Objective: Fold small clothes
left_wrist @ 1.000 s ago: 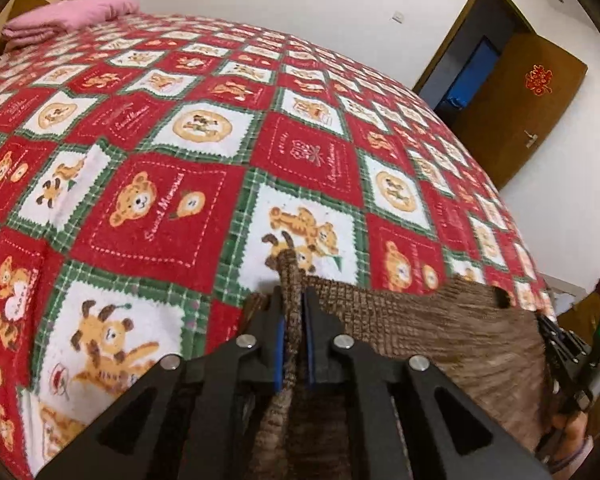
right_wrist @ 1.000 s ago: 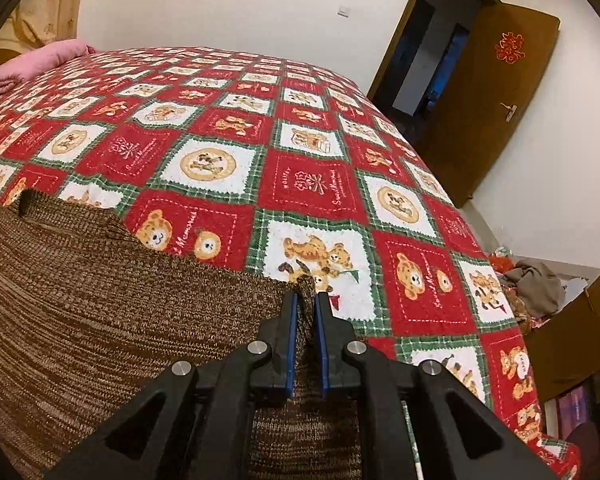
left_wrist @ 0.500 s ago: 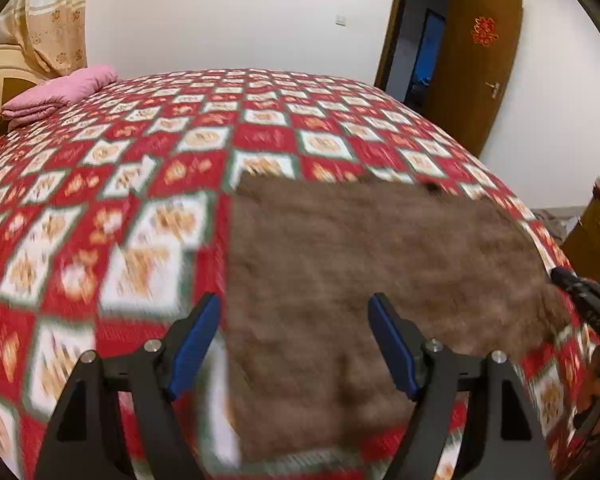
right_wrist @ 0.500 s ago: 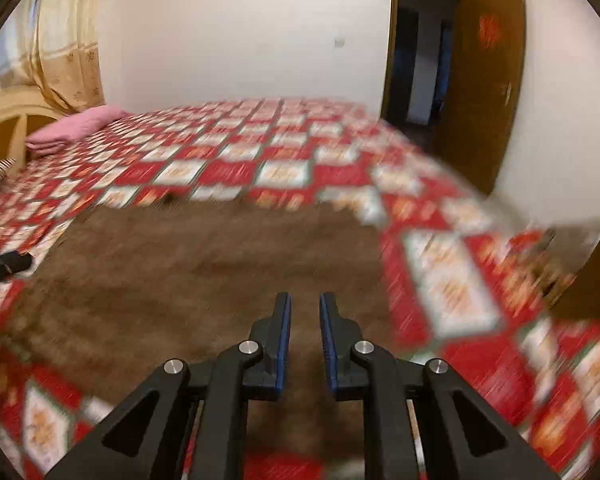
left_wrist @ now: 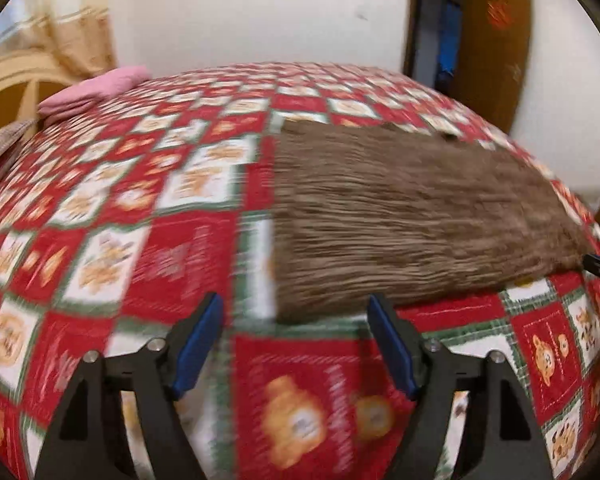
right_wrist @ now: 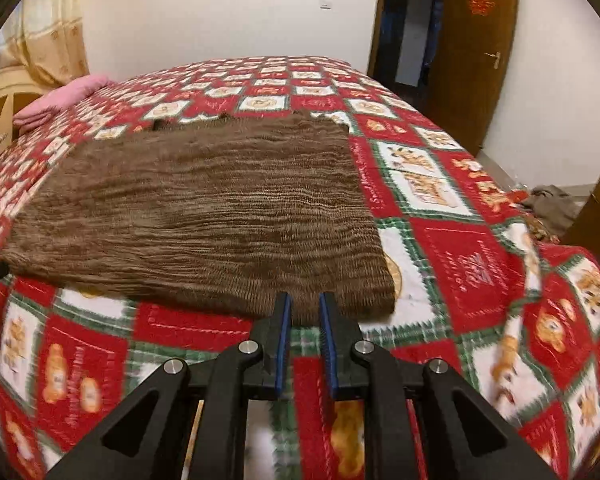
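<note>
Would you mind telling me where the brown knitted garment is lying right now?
The brown knitted garment lies flat on the red teddy-bear bedspread, just beyond both tools, well short of the pink pillow at the far left.

Both wrist fisheyes sit low over the bed's near edge, facing across the quilt (left_wrist: 188,264) toward the far wall and door (right_wrist: 480,52). Left view: brown knit (left_wrist: 412,216) centre-right, left tool (left_wrist: 296,340) at the bottom. Right view: same knit (right_wrist: 204,216) centre-left, right tool (right_wrist: 303,344) close. Shared: quilt, knit, pink pillow (left_wrist: 96,90), door.
</note>
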